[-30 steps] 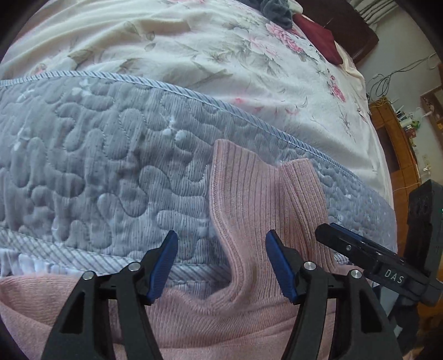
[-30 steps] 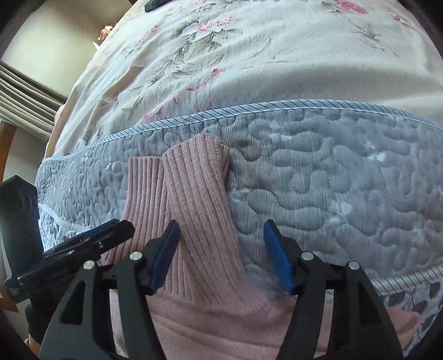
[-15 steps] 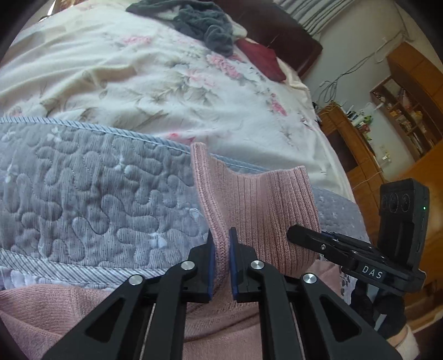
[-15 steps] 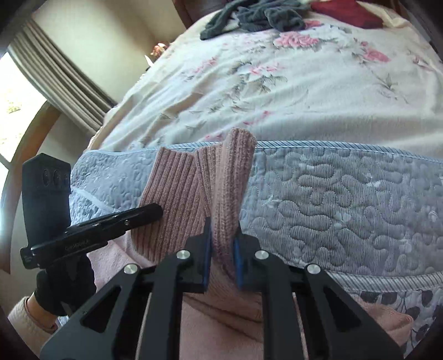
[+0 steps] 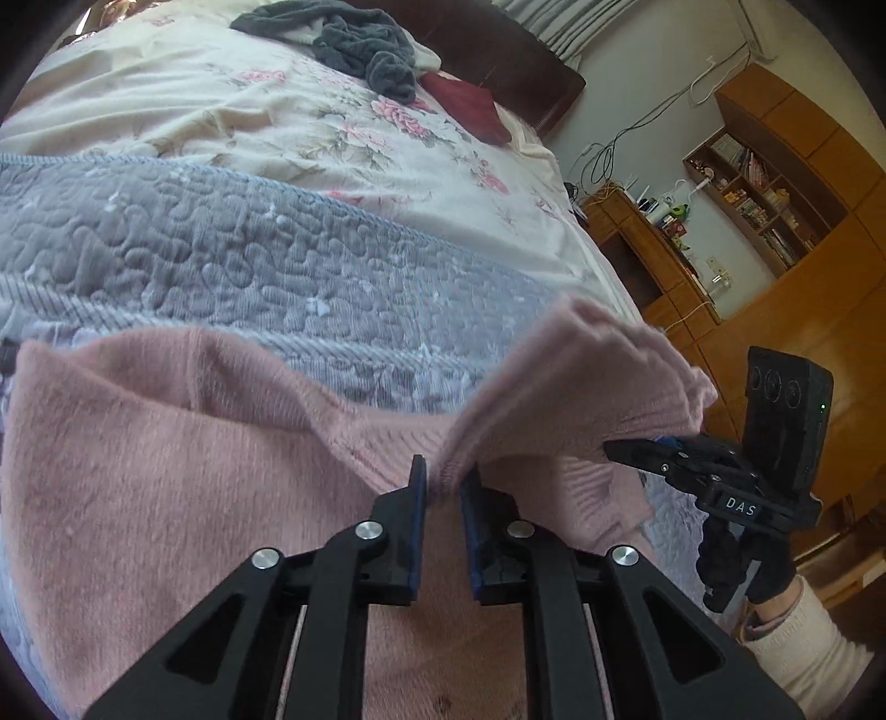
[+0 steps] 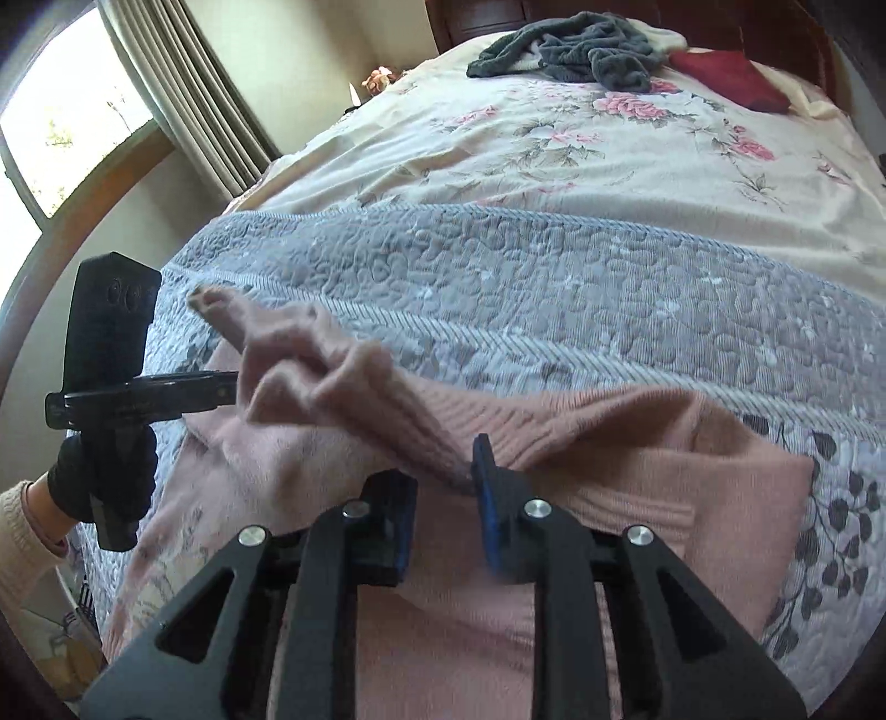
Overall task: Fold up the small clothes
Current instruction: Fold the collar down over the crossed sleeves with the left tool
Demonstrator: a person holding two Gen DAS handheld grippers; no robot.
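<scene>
At the near edge of the bed: pink sweater pinched at its ribbed neck.

Left gripper and right gripper are each clamped on a ribbed fold, the body resting on the grey quilt. Judged soft, light and limp; take hold at seams or ribbing. Beyond, dark clothes lie near the headboard.

Fuzzy ribbed knit sweater

Home bedroom: bed w/ floral sheet, curtains, wooden bookshelf.
</scene>
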